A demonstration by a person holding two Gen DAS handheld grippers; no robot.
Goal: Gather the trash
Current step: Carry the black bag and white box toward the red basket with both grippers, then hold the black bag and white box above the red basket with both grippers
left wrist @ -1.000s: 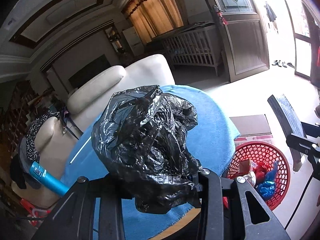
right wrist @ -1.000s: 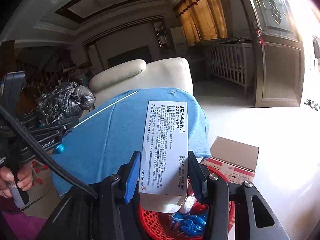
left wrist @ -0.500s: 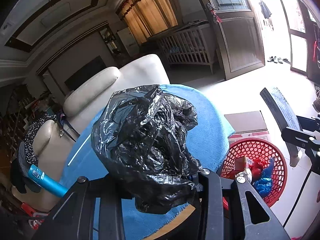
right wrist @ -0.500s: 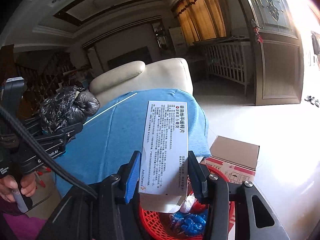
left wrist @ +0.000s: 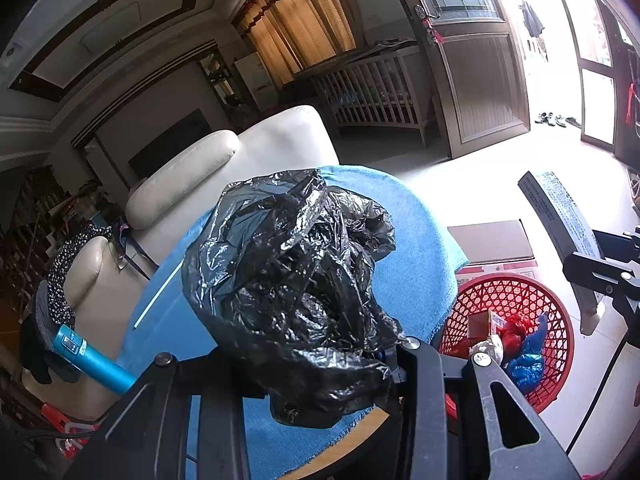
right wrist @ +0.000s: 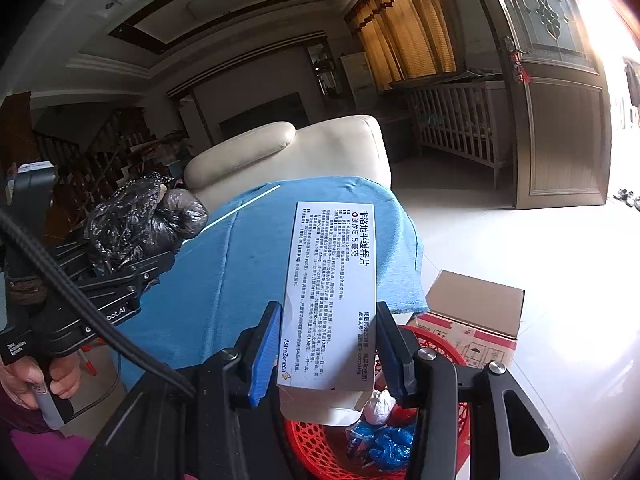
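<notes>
Jaws gripping: left gripper [left wrist: 316,364] holds black bag [left wrist: 292,276], right gripper [right wrist: 326,344] holds medicine box [right wrist: 330,300].
Nothing has shifted lately; both wait near the red basket [left wrist: 476,296], unreleased.

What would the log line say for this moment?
left gripper: shut on black bag | right gripper: shut on white box | red basket: below, part filled

Your left wrist camera sits right behind the left tool [left wrist: 320,372], tilted down across the blue-covered tabletop [left wrist: 420,248] toward the cream sofa [left wrist: 240,160]; the black bag [left wrist: 288,280] fills the near field. Your right wrist camera looks the same way from behind the right tool [right wrist: 326,352], white box [right wrist: 332,292] close up. Both share tabletop, sofa and red basket [left wrist: 504,292] (each also catches the other tool at its edge).
</notes>
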